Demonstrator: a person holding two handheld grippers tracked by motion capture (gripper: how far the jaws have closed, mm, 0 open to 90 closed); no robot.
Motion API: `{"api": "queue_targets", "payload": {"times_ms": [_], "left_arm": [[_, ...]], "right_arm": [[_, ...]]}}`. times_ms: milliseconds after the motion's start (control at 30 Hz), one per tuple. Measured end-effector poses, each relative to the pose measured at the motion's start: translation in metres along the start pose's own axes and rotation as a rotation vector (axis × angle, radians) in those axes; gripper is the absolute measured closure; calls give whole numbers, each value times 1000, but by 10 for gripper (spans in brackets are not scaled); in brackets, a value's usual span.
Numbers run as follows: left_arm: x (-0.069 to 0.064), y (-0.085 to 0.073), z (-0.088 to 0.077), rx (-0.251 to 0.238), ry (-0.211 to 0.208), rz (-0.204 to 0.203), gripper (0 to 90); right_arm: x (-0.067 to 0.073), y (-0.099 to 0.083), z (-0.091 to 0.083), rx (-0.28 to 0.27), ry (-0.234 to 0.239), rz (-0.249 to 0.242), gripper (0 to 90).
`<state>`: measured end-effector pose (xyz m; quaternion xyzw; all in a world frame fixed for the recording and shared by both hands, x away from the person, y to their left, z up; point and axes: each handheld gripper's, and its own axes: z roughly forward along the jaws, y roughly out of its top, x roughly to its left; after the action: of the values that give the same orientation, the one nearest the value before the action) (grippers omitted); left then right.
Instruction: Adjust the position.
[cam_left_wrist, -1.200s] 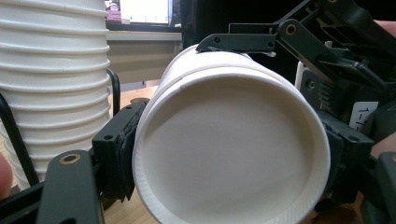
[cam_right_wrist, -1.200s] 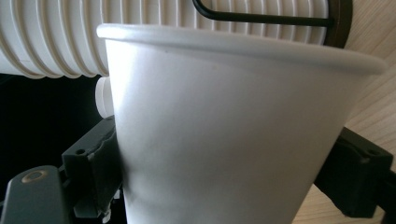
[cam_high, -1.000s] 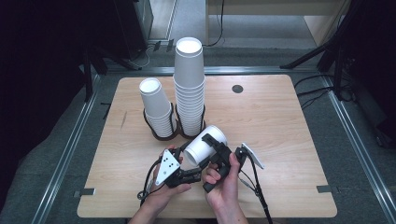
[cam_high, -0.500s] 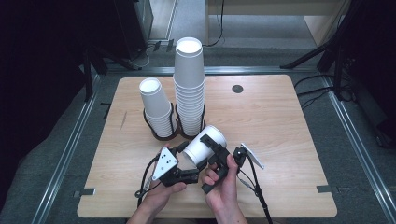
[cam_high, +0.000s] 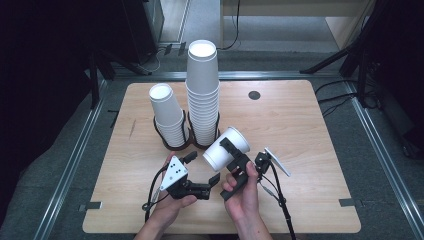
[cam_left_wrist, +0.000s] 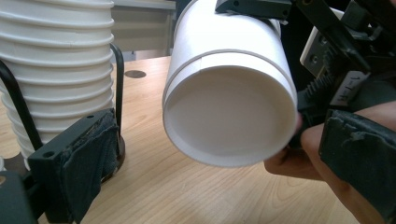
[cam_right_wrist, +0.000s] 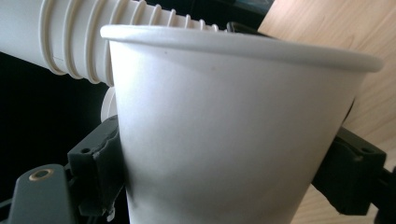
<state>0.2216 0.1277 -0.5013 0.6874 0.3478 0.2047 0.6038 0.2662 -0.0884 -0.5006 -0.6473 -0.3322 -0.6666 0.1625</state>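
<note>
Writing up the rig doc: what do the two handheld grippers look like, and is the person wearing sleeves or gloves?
Both the left gripper and right gripper are black, with blocky jaws faced in dark worn foam pads. Each carries a pale three-cornered plate; the left one has black dots. A black cable trails from each. Hands and forearms bare: no gloves or sleeves visible.

A lab-like recording bay: wooden table (cam_high: 300, 130) on metal rails (cam_high: 70, 165), dark surroundings, stands.

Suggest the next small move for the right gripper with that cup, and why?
Probably carry the cup up and over to the shorter stack and seat it. The right gripper is shut on the cup, held tilted above the table; the left gripper has just opened, its fingers clear of the cup.
</note>
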Motion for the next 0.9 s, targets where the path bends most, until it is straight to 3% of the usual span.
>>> {"api": "queue_targets", "payload": {"times_ms": [233,367,433,700,800,900], "left_arm": [[5,-1,-1,13,-8,-13,0],[7,-1,-2,14,-5,-19,0],[8,-2,-2,20,-1,-23,0],[16,-8,-2,45,20,-28,0],[20,-11,-1,53,23,-40,0],[22,-12,-2,55,26,-50,0]], "right_arm": [[3,9,-2,-31,-31,-121,150],[3,12,-3,-40,-33,-148,150],[1,16,-4,-51,-63,-195,150],[0,28,-10,-94,-123,-299,150],[1,31,-11,-112,-107,-336,151],[4,33,-13,-149,-91,-412,151]]}}
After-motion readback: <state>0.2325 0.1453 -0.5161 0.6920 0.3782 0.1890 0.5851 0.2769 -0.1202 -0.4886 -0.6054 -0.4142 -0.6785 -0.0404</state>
